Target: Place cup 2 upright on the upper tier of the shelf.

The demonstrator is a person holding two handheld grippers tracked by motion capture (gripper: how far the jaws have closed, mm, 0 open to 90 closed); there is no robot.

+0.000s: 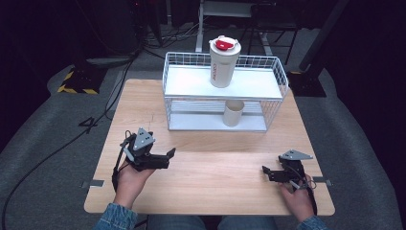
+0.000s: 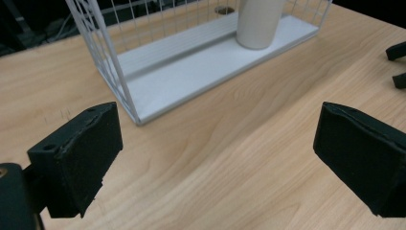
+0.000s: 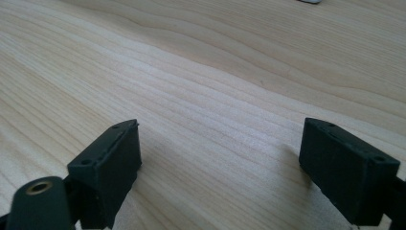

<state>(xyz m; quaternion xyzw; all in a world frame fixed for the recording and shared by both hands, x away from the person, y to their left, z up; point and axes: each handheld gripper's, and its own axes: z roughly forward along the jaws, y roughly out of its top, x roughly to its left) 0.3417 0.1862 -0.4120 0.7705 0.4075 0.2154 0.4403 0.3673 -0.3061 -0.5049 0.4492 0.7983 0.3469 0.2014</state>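
Both grippers low over bare tabletop [image 1: 210,167], left gripper [image 1: 168,154] and right gripper [image 1: 265,171] jaws wide and holding nothing, wire rack [image 2: 119,86] just ahead of left jaws, beige cup [image 2: 258,21] on its lower shelf, red-lidded tumbler [image 1: 223,62] on top shelf.

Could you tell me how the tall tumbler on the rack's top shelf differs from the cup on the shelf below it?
The tumbler stands on the upper shelf of the white wire rack; the cup stands on the lower shelf. The tumbler is taller and carries a lid with a red cap, while the cup is shorter and looks open-topped. The tumbler has lettering down its side; the cup's side is plain. Both are off-white, upright and untouched by either hand-held gripper.
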